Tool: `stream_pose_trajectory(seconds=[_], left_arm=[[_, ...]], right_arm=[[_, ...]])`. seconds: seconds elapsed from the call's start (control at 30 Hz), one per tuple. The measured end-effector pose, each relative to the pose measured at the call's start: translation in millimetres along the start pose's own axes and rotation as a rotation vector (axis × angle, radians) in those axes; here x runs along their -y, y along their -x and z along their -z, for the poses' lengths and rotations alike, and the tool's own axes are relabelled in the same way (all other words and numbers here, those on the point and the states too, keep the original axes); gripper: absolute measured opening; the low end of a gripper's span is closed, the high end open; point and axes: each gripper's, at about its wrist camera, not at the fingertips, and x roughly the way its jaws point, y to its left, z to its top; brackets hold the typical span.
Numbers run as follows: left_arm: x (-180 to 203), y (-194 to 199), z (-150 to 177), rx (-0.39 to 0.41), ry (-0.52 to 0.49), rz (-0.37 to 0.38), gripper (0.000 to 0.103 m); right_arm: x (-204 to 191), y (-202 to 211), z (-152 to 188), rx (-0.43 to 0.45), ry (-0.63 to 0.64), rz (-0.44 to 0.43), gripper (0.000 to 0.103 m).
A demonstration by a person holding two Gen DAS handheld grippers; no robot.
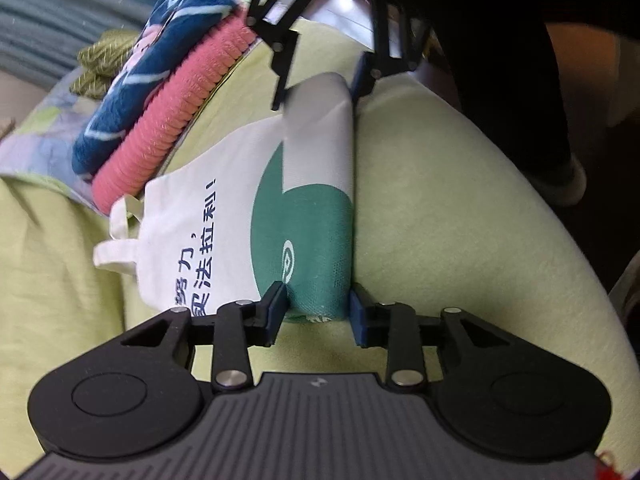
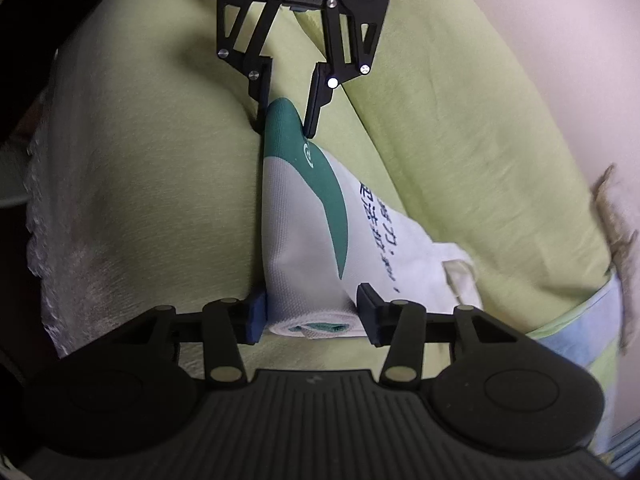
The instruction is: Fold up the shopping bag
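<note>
The shopping bag, white with a green disc and dark blue lettering, lies on a pale green bed sheet, its right-hand edge rolled over into a thick fold. The left claw straddles the near end of that fold, its blue pads standing just off either side of the green cloth rather than squeezing it, so it sits apart. At the far end, the right claw also brackets the roll, and its layered end shows between the pads; whether they press it I cannot tell. The bag's two handles lie flat at its left edge, beside a folded pink knit and a dark blue patterned cloth stacked together on the bed.
</note>
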Motion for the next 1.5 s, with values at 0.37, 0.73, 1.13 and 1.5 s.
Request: stream_pose_trajectory(seconds=[0.37, 0.73, 1.13, 1.5], left_arm=[[-47, -2, 9, 0.038, 0.341, 0.151, 0.04], [-45, 18, 5, 0.034, 0.489, 0.271, 0.04], [-73, 2, 12, -0.002, 0.707, 0.289, 0.036], [-78, 34, 6, -0.038, 0.761, 0.051, 0.037]], right_arm=[[79, -16, 9, -0.079, -0.589, -0.259, 0.039], [106, -8, 42, -0.14, -0.972, -0.443, 0.039], [138, -23, 110, -0.265, -1.579, -0.689, 0.037], [146, -32, 144, -0.385, -1.842, -0.759, 0.032]])
